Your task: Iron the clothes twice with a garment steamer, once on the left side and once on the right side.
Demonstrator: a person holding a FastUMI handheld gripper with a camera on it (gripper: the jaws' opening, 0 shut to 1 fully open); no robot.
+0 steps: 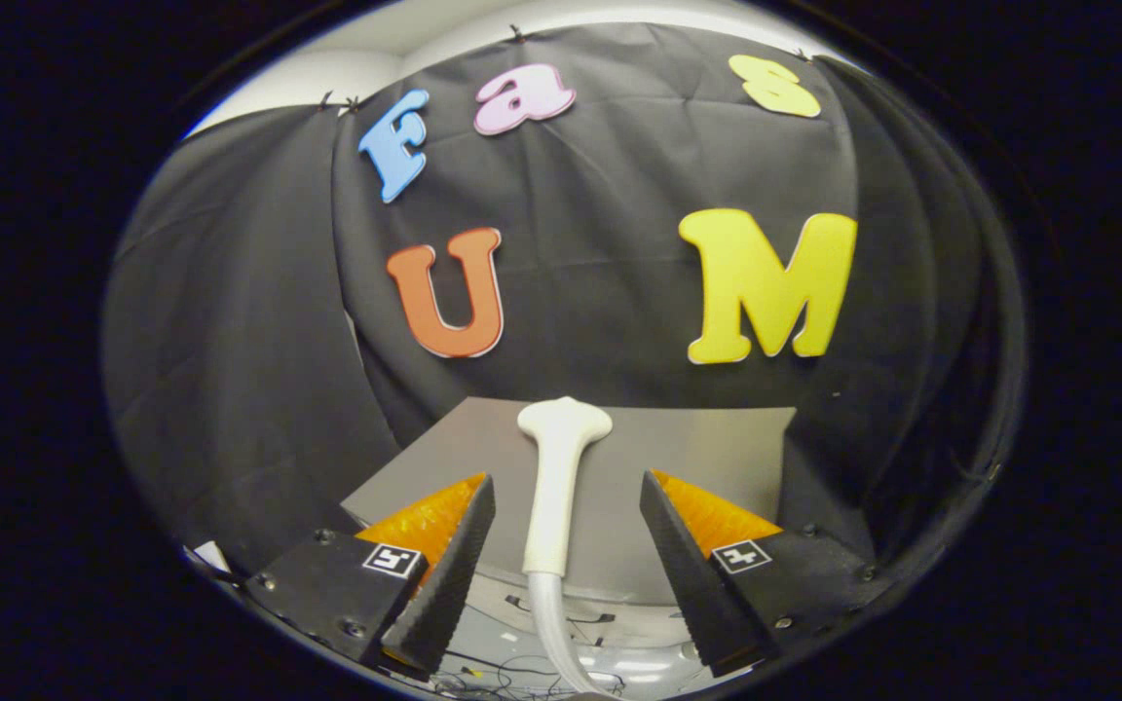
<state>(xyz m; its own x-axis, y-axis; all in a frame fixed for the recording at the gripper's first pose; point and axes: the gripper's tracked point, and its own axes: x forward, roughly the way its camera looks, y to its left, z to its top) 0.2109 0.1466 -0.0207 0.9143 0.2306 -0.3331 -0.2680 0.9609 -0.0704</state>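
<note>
The garment steamer head (557, 487) looks smooth, slightly glossy plastic with a rubbery hose (549, 623), lying on a matt grey board (707, 443) before wrinkled matt cloth wall (249, 370).

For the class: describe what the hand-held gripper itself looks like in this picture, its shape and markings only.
The hand-held gripper has two wedge-shaped fingers with ridged, textured inner faces. Each sits on a dark block with small screws and a square black-and-white marker tag.

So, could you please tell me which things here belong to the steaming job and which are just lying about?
Job:
- steamer, standing between the open gripper fingers, untouched
- hose below it

Lying about:
- grey board behind the steamer
- cables below
</note>
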